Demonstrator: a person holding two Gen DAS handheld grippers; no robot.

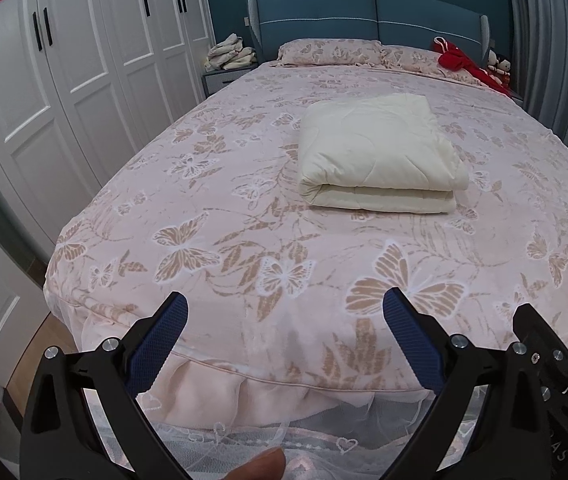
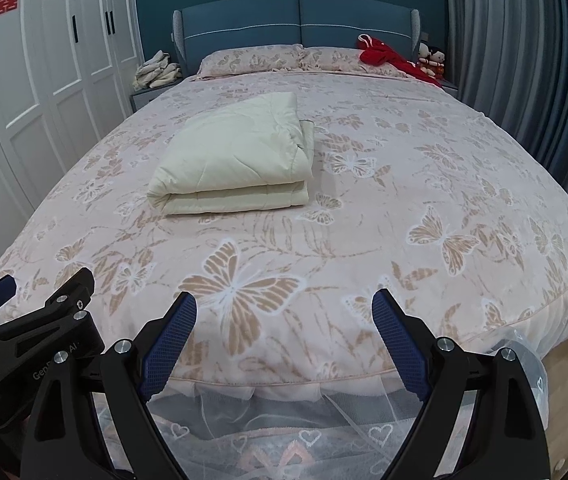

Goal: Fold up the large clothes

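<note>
Quilt: one, cream, padded and stitched, folded into a thick rectangular bundle, lying mid-bed on the pink butterfly-print bedspread. Two matching pillows lie against the blue upholstered headboard. One red garment sits beside them. My left gripper and right gripper hover at the foot edge, jaws spread wide, holding nothing.

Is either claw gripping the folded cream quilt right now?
No, the cream quilt lies folded mid-bed, while the left claw and right claw hang open at the foot edge, holding nothing.
</note>
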